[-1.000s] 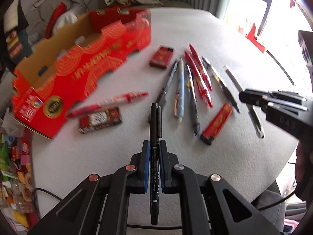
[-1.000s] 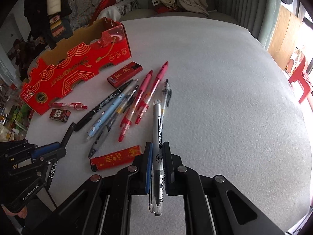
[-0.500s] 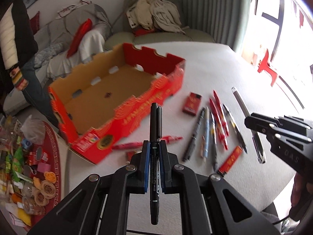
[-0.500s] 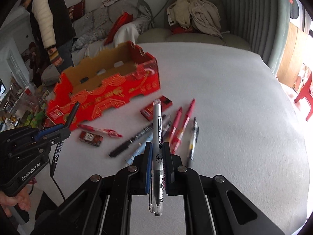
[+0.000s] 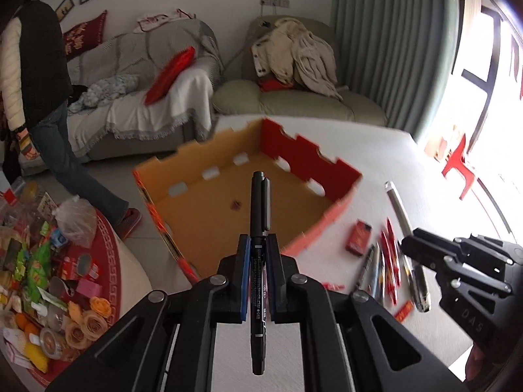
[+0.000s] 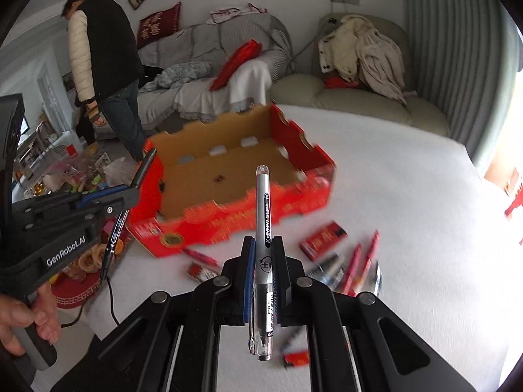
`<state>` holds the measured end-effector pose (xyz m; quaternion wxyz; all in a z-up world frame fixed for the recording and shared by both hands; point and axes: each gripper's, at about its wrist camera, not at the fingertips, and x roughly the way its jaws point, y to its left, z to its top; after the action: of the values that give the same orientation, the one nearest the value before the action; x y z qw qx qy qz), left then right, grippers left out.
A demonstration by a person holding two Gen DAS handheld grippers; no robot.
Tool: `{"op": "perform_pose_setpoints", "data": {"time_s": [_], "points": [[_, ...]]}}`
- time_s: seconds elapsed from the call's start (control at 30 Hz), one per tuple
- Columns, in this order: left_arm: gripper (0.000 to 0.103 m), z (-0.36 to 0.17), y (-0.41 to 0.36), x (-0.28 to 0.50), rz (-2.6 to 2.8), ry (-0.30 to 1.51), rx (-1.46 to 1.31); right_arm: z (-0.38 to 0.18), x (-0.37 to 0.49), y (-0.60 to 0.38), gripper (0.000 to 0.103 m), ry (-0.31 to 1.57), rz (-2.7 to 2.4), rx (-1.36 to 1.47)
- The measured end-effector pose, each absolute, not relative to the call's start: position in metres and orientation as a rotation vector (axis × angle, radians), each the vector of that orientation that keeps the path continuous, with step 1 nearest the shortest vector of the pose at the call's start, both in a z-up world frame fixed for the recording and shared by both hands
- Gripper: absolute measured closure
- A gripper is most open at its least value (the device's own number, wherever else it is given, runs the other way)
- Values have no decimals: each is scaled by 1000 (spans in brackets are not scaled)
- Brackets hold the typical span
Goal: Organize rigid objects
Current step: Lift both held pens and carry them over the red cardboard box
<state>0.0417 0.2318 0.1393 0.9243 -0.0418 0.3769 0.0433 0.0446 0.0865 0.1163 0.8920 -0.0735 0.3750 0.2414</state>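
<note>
My left gripper is shut on a black marker pen that points forward over the near edge of an open red cardboard box. My right gripper is shut on a silver gel pen, held above the table in front of the same box. The box's brown floor holds nothing but a small dark spot. Several red, black and blue pens and small red packs lie on the white table to the right of the box. The right gripper shows in the left wrist view.
The round white table ends close on the left; below it stands a low red table with snacks and fake flowers. A person in a black vest stands by a grey sofa behind the box. A beige armchair is behind.
Both grippers have risen and tilted up with their pens still held, moving toward the box. The box now fills the centre of both views and the loose pens have dropped to the lower right.
</note>
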Motion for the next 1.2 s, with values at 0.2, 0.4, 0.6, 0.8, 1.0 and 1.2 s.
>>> {"op": "perform_pose_setpoints", "data": {"time_s": [0.2,0.4,0.6,0.8,1.0,1.2], "points": [[94,153,246,55,113,759,-81,133,62,120,92,764,536,-174],[94,147,252,73,123,777,-65,131,75,146,92,776,549,-200],[94,134,263,90,125,804,-64,121,89,157,92,799,540,-201],[94,123,273,103,124,822,-73,114,106,164,92,813,533,-200],[94,115,282,117,136,836,-80,109,124,175,92,824,536,-193],[94,110,289,131,142,844,-88,103,136,186,92,833,536,-203]]}}
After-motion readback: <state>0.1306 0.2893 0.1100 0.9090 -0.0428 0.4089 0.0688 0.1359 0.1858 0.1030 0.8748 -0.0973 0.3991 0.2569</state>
